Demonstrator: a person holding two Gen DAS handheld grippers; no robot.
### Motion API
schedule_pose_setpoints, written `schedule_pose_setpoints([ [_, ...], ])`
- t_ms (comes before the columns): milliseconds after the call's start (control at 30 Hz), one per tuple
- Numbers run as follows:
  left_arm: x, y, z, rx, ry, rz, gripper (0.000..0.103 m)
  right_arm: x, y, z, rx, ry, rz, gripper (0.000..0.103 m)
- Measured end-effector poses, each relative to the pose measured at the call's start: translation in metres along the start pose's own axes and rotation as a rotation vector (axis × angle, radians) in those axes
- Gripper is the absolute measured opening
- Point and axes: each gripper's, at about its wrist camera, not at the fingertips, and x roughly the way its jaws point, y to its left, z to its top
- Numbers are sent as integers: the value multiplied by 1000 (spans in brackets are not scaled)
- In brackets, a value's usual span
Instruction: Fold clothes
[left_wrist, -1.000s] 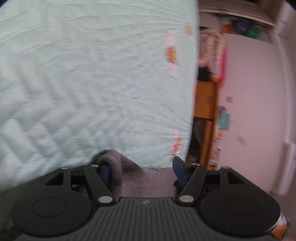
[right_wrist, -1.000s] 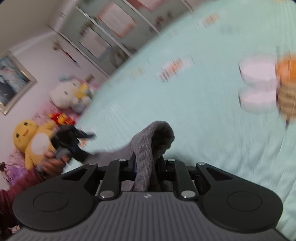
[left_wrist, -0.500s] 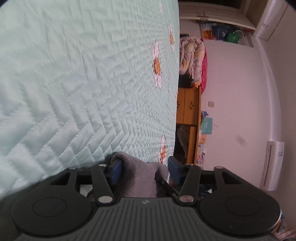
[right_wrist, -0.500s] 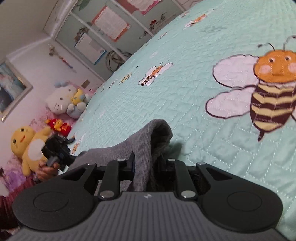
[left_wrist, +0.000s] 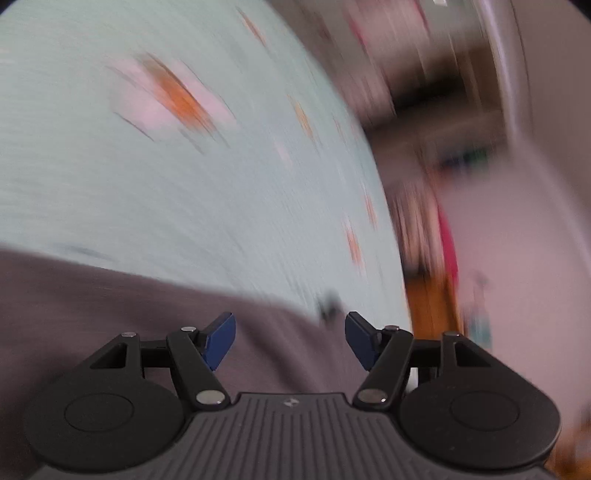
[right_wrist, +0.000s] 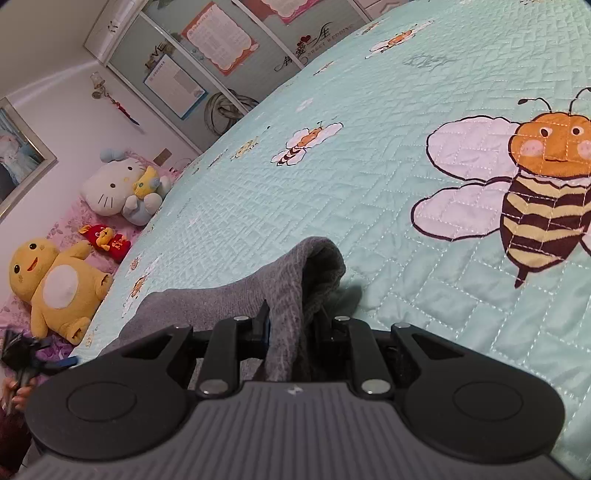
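Bed (right_wrist: 369, 192), mint quilted cover with bee prints, fills most of both views. The grey garment (right_wrist: 221, 306) lies on it, long axis running from the right tool (right_wrist: 291, 332) away toward the lower left of the right wrist view, toward the bed edge by the plush toys (right_wrist: 55, 284).

Right tool: clenched on a bunched fold of the garment, fabric rising in a hump just past the jaws. The held end sits low, touching or just above the cover; a shadow falls beside it.

Left tool (left_wrist: 290, 341): jaws have just been opening and now stand apart with nothing pinched; the blue pads (left_wrist: 221, 341) hang over grey fabric (left_wrist: 147, 325) that spreads below and to the left of them. Released, by the look of it.

Judgement: the right hand is the one with the cloth; the left must find a new edge, and the garment lies directly beneath and ahead of it.

Hard to read: the left wrist view is heavily smeared, so the garment's edge and folds there are indistinct. The near part of the garment is hidden by the right tool's body. Garment type not determinable.
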Motion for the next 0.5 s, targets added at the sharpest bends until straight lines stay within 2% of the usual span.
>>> schedule_pose_setpoints([
  [33,-31,12,0,-30,-107,57,70,-1,-2,0,11,-5,6,19],
  [133,-113,48,-10,-80,-403,306,74,-2,-3,-2,29,-21,19,19],
  [200,-148,74,-27,-141,-494,427,77,-2,-3,-3,29,-26,17,19],
  [267,-160,97,-41,-219,-518,453,77,-3,-4,-4,29,-29,17,19],
  [367,-155,124,-48,-291,-542,435,77,-2,-4,-5,36,-31,20,19],
  [500,-131,124,-39,-228,-542,374,78,-3,-6,-7,47,-35,25,19],
])
